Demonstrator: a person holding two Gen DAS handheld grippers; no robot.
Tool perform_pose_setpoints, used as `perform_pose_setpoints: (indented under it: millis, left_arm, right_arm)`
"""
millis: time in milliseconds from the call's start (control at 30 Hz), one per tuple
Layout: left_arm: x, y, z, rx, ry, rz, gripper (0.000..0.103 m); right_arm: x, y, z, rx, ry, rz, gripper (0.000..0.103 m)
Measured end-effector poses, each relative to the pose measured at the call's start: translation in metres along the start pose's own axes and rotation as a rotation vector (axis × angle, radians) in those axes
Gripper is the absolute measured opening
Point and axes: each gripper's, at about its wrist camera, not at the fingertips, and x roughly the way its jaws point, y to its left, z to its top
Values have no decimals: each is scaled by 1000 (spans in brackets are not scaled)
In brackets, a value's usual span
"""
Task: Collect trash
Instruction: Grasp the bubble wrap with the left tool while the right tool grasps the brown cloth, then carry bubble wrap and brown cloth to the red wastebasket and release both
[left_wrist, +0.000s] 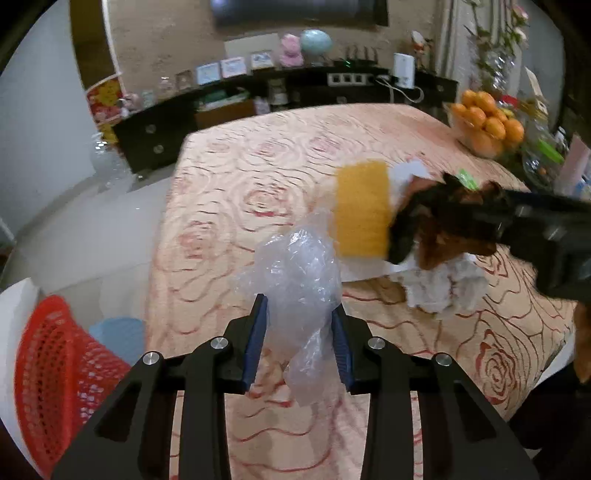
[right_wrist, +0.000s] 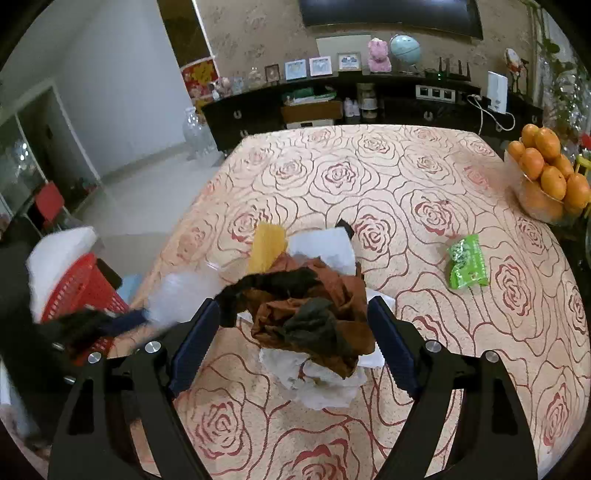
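Observation:
My left gripper (left_wrist: 300, 306) is shut on a crumpled clear plastic bag (left_wrist: 295, 280), its blue pads pressing the bag's sides just above the rose-patterned tablecloth (left_wrist: 258, 177). In the right wrist view that gripper (right_wrist: 122, 321) is a blur at the left with the plastic (right_wrist: 184, 291) in it. My right gripper (right_wrist: 292, 302) stands open around a crumpled brown and black wrapper (right_wrist: 314, 314) lying on white tissue (right_wrist: 321, 384). A yellow flat piece (right_wrist: 267, 245) and white paper (right_wrist: 325, 243) lie just behind the wrapper. A green packet (right_wrist: 467, 262) lies on the cloth to the right.
A red mesh basket (left_wrist: 55, 369) stands on the floor off the table's left edge, beside something white. A glass bowl of oranges (right_wrist: 546, 177) sits at the table's far right corner. A dark sideboard (right_wrist: 332, 107) with frames and ornaments runs behind the table.

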Motion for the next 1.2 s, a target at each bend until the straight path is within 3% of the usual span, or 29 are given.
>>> perform_pose_setpoints:
  millis: [133, 267, 367, 633, 800, 1200]
  left_arm:
    - [-20, 27, -1, -69, -41, 15, 32]
    - [-39, 48, -3, -126, -78, 27, 32]
    - [-49, 59, -4, -150, -98, 43, 32]
    - [-72, 82, -6, -195, -141, 59, 32]
    - [-83, 91, -8, -214, -166, 79, 32]
    - [-104, 99, -9, -228, -222, 106, 32]
  right_arm:
    - [9, 6, -4, -35, 3, -35, 78]
    - [13, 11, -5, -59, 19, -22, 57]
    - [12, 17, -5, -72, 18, -18, 53]
    - [9, 42, -9, -126, 32, 69, 51]
    - [-7, 58, -6, -153, -3, 110, 51]
    - [-31, 71, 5, -152, -79, 138, 48]
